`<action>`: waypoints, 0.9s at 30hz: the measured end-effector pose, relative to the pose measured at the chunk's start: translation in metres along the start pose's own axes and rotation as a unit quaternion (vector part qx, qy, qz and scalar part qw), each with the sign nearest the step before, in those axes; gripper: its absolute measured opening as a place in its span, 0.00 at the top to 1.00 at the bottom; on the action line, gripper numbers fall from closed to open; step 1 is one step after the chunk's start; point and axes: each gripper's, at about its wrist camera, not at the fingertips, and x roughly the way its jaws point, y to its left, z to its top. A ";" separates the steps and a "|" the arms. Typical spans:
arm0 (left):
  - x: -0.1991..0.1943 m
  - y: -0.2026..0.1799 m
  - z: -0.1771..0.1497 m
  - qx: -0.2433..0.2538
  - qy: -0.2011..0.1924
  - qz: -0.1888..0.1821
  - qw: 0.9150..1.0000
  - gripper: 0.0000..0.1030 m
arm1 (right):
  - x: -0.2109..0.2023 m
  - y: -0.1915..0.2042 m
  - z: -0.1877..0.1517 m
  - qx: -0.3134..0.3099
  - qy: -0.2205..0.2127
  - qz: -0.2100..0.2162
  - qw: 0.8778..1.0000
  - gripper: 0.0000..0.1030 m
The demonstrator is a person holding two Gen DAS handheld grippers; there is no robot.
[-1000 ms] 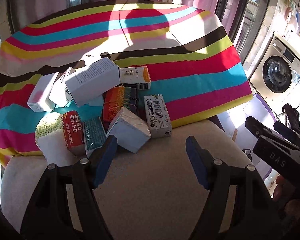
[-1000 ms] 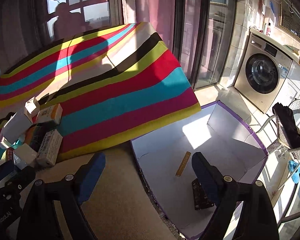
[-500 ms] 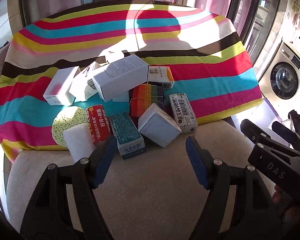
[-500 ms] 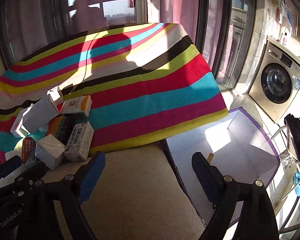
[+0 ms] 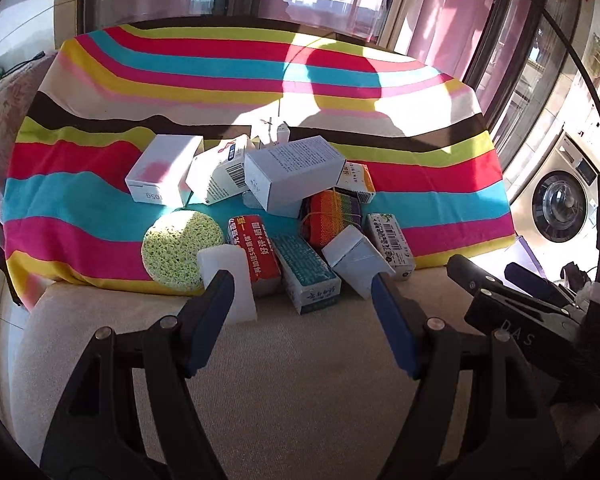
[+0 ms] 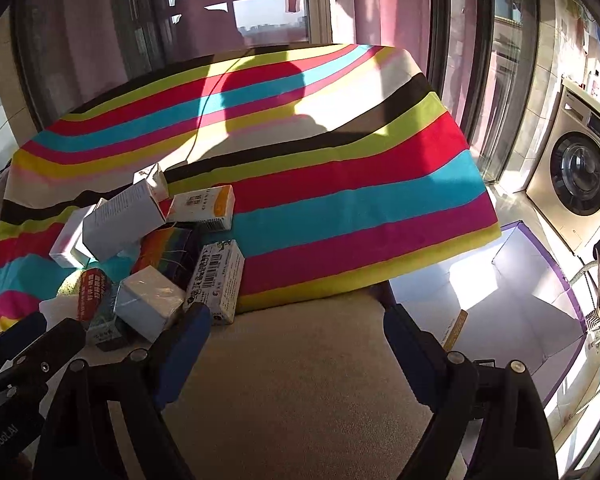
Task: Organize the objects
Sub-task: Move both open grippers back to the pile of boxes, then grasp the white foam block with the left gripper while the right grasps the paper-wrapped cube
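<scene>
Compared with a second ago, the left wrist view now takes in the whole pile and frames it more centrally: the left gripper [image 5: 302,296] has pulled back and squared up on the clutter, fingers spread wide with nothing between them. The right gripper [image 6: 296,334] has swung away from the purple-edged box [image 6: 516,288] on the floor toward the pile; its fingers are also wide apart and empty. Judgement: a pick is being lined up, no item is chosen yet, and sorting is at an early stage. The pile sits at the near edge of the striped cloth [image 5: 420,196], spilling onto the beige cushion [image 5: 300,380]. Front row, nearest the left fingers: white foam block [image 5: 228,280], red packet [image 5: 256,252], teal carton [image 5: 308,276], tilted white carton [image 5: 356,258], barcode carton [image 5: 392,242]. Behind these: green round sponge [image 5: 176,250], rainbow cloth bundle [image 5: 332,220] tied with string, large white box [image 5: 296,178] resting on top of others, and a pink-marked box [image 5: 164,174]. Obstructions: items touch and overlap, so taking a lower one could topple the large box. The front row looks free to grasp. The open box lies lower, beside the cushion at right; a washing machine [image 6: 580,172] stands beyond it, well apart.
</scene>
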 end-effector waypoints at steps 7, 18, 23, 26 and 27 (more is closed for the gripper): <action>-0.005 0.045 -0.005 -0.058 0.006 0.004 0.998 0.28 | 0.010 0.023 0.005 -0.023 0.010 0.044 0.999 0.13; 0.024 0.065 0.001 -0.091 0.068 -0.026 0.993 0.28 | 0.019 0.061 0.005 -0.065 0.030 0.110 0.991 0.11; 0.039 0.066 0.009 -0.096 0.082 -0.028 0.992 0.29 | 0.024 0.071 0.005 -0.073 0.037 0.103 0.991 0.11; 0.048 0.069 0.010 -0.101 0.094 -0.035 0.990 0.40 | 0.030 0.069 0.006 -0.065 0.049 0.114 0.990 0.11; 0.050 0.070 0.010 -0.101 0.097 -0.038 0.989 0.48 | 0.032 0.069 0.007 -0.064 0.051 0.112 0.990 0.11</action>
